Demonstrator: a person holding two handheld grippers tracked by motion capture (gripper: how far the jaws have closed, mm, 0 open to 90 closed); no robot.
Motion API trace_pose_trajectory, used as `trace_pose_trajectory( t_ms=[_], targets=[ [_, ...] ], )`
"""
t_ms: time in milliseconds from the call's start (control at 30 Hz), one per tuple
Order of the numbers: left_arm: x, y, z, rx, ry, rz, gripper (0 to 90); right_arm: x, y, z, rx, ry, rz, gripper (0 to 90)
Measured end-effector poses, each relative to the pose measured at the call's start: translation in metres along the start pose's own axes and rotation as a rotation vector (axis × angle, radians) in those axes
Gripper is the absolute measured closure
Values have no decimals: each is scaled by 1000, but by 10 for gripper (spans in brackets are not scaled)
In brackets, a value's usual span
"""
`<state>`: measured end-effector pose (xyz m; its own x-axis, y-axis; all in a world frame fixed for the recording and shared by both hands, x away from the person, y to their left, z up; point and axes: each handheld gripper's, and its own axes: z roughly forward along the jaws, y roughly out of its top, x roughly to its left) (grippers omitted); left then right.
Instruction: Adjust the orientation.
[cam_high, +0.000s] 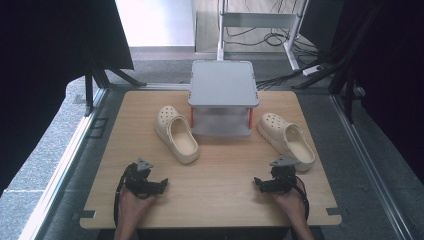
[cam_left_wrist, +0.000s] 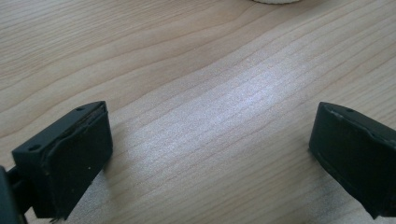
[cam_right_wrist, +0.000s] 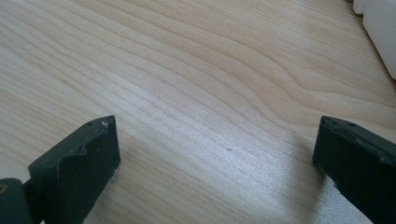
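Grey carpet and dark curtains ring the wooden tabletop (cam_high: 210, 200) where I work, and a small grey two-level shelf (cam_high: 223, 82) stands at its far edge, well ahead of both my tongs. My left tongs (cam_high: 159, 185) rest low on the wood with jaws spread wide and nothing between them; my right tongs (cam_high: 260, 183) sit the same way, wide and empty.

Nothing looks started, as far as I can judge: both cream clogs lie on the tabletop, neither is gripped, and the shelf's top is bare. I read the job as lifting the pair onto the shelf, so all of it remains.

The left clog (cam_high: 176, 133) lies ahead of my left tongs and a little toward the middle, just beside the shelf's left side. Its long axis runs diagonally, holed toe away from me and heel opening nearer my tongs.

The right clog (cam_high: 285, 140) lies just ahead of my right tongs and slightly outward, its heel close to them. It also lies diagonally, toe toward the shelf and heel toward me and the outer edge.
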<state>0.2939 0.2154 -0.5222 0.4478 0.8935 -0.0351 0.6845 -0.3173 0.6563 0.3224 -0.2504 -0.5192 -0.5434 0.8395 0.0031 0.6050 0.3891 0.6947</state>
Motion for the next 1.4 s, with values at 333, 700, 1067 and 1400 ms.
trace_pose_trajectory(
  t_ms=[333,700,1067,1400],
  targets=[
    [0,1,1,1,-5,8,0,-1,-1,-2,-17,19,-16,68],
    [0,1,1,1,-6,8,0,-3,5,-4,24,20,-1,137],
    [0,2,1,0,-7,7,0,1,25,-12,9,121,25,133],
    [0,2,1,0,-7,7,0,21,71,-14,-47,166,-23,162]
  ],
)
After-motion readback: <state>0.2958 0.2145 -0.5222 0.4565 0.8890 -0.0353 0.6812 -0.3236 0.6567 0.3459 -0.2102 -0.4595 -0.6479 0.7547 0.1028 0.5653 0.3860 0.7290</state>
